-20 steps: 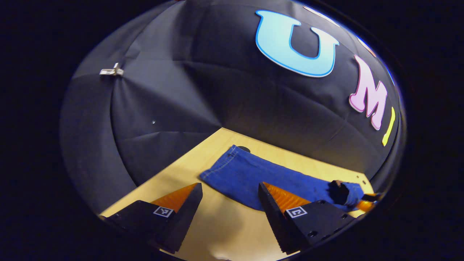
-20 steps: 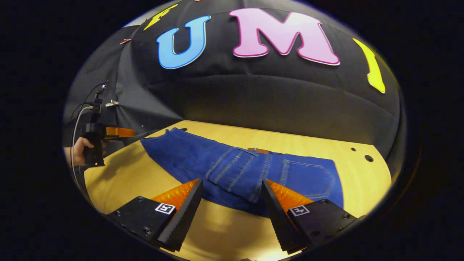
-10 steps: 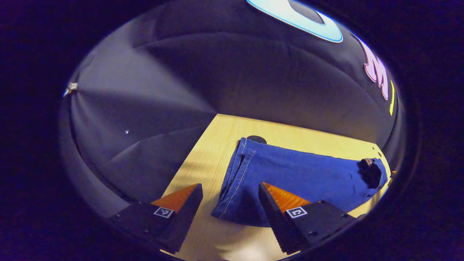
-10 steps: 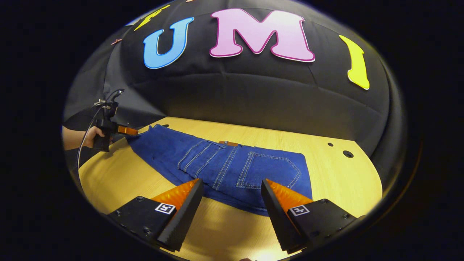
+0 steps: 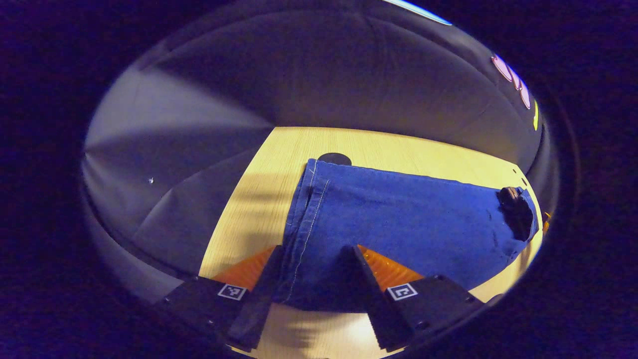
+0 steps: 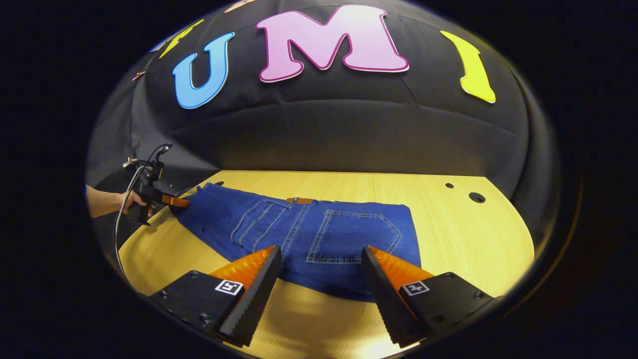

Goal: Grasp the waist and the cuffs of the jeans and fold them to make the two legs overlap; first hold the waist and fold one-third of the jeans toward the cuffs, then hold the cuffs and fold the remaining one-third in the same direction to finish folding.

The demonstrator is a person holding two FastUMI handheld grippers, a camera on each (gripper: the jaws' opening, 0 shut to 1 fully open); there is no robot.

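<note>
Both grippers spread wide: left gripper [image 5: 313, 279] straddled jeans [image 5: 398, 219] cuffs [image 5: 304, 219] near tabletop [image 6: 463, 239] edge, right gripper [image 6: 321, 284] hovered before waist [image 6: 319, 234].

Recording booth / lab setup, not a home. Black cloth wall [image 6: 349, 134] draped all around, wrinkled, pinned with a clip [image 6: 130, 161] at the left seam. Light wood surface [image 6: 463, 234] with round drilled holes [image 6: 476, 197] in it, bare apart from the jeans [image 6: 309, 234]. Handheld tongs [image 6: 175, 201] with a cable [image 6: 124, 199] trailing from the grip, held in a person's hand [image 6: 128, 200]; square printed marker tags [image 6: 228, 287] on the near tongs' fingers. Staged data-capture rig.
</note>
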